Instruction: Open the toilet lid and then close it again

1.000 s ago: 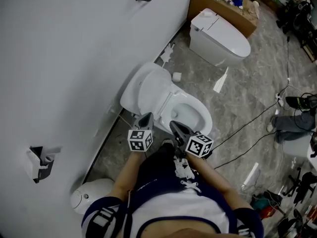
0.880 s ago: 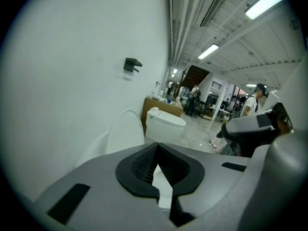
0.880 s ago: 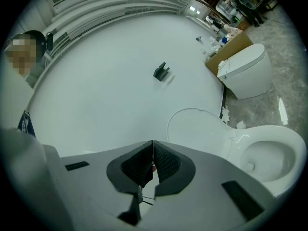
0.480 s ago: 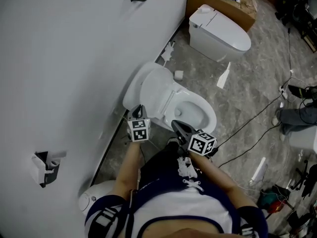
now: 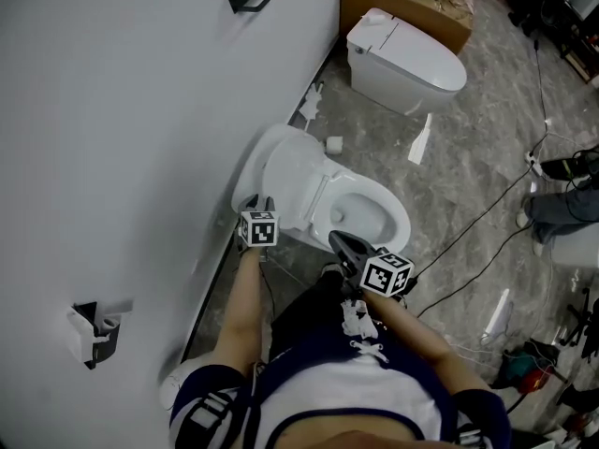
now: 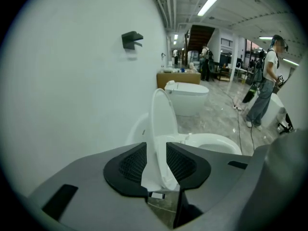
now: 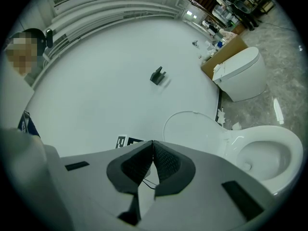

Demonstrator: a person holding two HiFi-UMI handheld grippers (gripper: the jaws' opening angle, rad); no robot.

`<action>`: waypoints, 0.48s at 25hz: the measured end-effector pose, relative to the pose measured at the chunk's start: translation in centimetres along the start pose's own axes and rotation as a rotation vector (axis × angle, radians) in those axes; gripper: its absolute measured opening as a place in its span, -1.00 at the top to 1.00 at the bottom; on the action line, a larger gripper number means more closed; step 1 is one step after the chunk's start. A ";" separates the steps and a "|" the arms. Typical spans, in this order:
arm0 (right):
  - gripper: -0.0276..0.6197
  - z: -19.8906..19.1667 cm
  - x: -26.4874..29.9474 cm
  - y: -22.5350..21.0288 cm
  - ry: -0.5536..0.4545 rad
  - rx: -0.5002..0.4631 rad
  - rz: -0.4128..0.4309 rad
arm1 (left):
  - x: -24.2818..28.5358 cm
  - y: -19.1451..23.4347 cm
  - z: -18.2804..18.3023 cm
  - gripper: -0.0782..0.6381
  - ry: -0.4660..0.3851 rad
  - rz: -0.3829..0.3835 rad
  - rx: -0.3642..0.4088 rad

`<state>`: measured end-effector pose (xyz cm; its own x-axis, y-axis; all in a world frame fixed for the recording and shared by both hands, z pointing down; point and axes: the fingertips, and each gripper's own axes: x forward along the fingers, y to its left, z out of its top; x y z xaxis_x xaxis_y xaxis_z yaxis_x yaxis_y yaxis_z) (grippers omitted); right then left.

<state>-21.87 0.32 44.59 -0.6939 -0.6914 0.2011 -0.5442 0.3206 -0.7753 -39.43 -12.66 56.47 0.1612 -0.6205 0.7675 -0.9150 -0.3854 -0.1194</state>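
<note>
The toilet lid (image 5: pixel 285 171) stands raised and leans back toward the wall (image 5: pixel 112 110), behind the uncovered bowl (image 5: pixel 401 224). The left gripper (image 5: pixel 258 204) straddles the lid's near edge; its jaws have just been opening and stand released, with the lid edge between them and the pads not clamped on it. The right gripper (image 5: pixel 337 239) hovers near the bowl's front rim, jaws clenched together on nothing.

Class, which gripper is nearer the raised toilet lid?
Left. The left gripper straddles the lid at its edge, jaws just opened around it; the right gripper, shut, sits apart by the bowl.
</note>
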 end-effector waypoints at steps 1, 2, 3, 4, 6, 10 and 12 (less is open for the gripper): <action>0.89 0.0 -0.1 0.0 -0.001 0.000 -0.002 | 0.5 0.0 -0.1 0.44 0.013 -0.003 0.008; 0.89 0.1 -0.1 0.0 -0.002 0.000 -0.004 | 0.9 0.1 -0.1 0.44 0.025 -0.007 0.013; 0.89 0.2 -0.2 0.0 -0.003 0.001 -0.007 | 1.3 0.2 -0.1 0.43 0.037 -0.011 0.016; 0.89 0.3 -0.4 0.0 -0.003 0.002 -0.011 | 1.6 0.2 -0.1 0.43 0.048 -0.015 0.020; 0.89 0.5 -0.7 -0.1 -0.003 0.003 -0.019 | 2.1 0.3 -0.2 0.43 0.064 -0.009 0.035; 0.89 0.8 -1.3 -0.6 -0.008 0.005 -0.035 | 2.4 0.7 -0.3 0.61 0.051 0.027 0.056; 0.89 1.1 -1.8 -1.0 -0.015 0.009 -0.046 | 2.3 0.7 -0.2 0.64 0.035 0.016 0.007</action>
<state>-19.56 0.50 44.34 -0.6612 -0.7147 0.2280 -0.5710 0.2823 -0.7709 -39.78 -14.25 58.25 0.1334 -0.6023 0.7870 -0.9146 -0.3807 -0.1363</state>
